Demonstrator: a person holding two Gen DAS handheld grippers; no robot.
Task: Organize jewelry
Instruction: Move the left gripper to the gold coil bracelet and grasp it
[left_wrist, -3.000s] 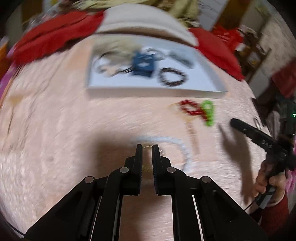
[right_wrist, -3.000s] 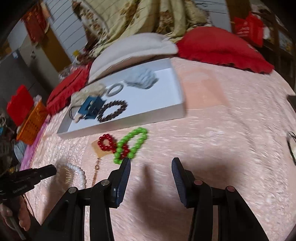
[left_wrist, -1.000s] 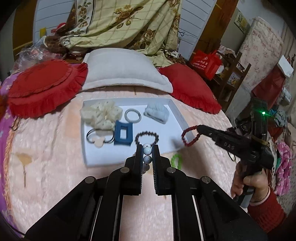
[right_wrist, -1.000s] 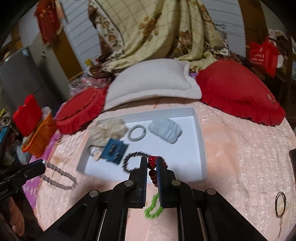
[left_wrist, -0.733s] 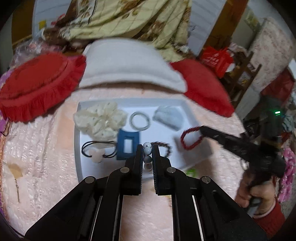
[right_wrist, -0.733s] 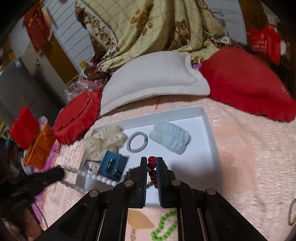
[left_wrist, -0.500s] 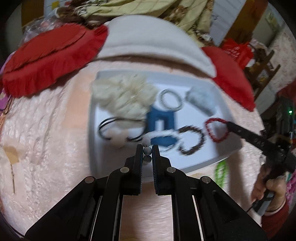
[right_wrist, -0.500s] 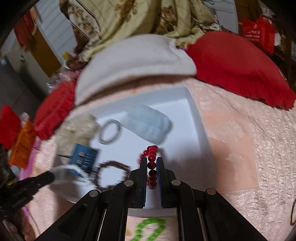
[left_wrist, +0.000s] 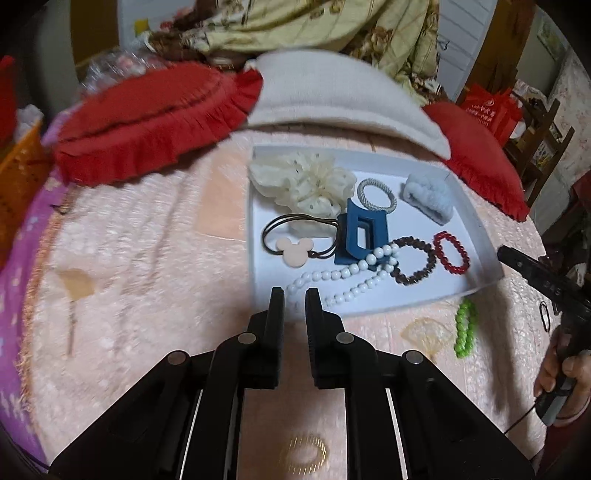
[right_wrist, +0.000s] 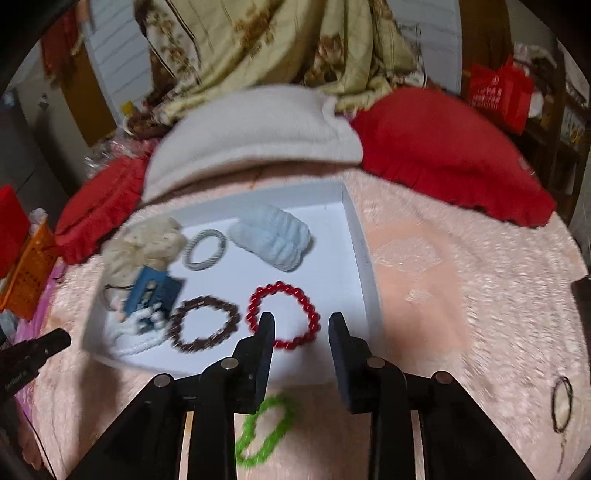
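My left gripper (left_wrist: 294, 301) hovers at the near edge of the shallow white rectangular tray (left_wrist: 255, 258) with its jaws parted by a narrow gap and nothing between them; the string of white round beads (left_wrist: 347, 275) lies just ahead of the tips, inside the tray, draped partly over the dark blue plastic hair claw (left_wrist: 362, 230). My right gripper (right_wrist: 301, 325) has its jaws spread wide and empty, held above the tray's near right corner, with the bracelet of glossy red beads (right_wrist: 282, 314) lying flat on the tray floor just in front of them. Beside the red one sits the dark brown beaded bracelet (right_wrist: 203, 323), touching or nearly touching the white strand. Further back in the tray I see the cream frilled fabric scrunchie (left_wrist: 303, 181), the grey twisted elastic ring (left_wrist: 376, 194), the pale blue fluffy hair clip (left_wrist: 428, 197) and the thin brown hair tie with a pink mouse-head charm (left_wrist: 295, 249). Outside the tray, on the pink textured bedspread (left_wrist: 147, 258), the bright green beaded bracelet (right_wrist: 264, 428) lies just below the tray's front wall, under my right gripper.
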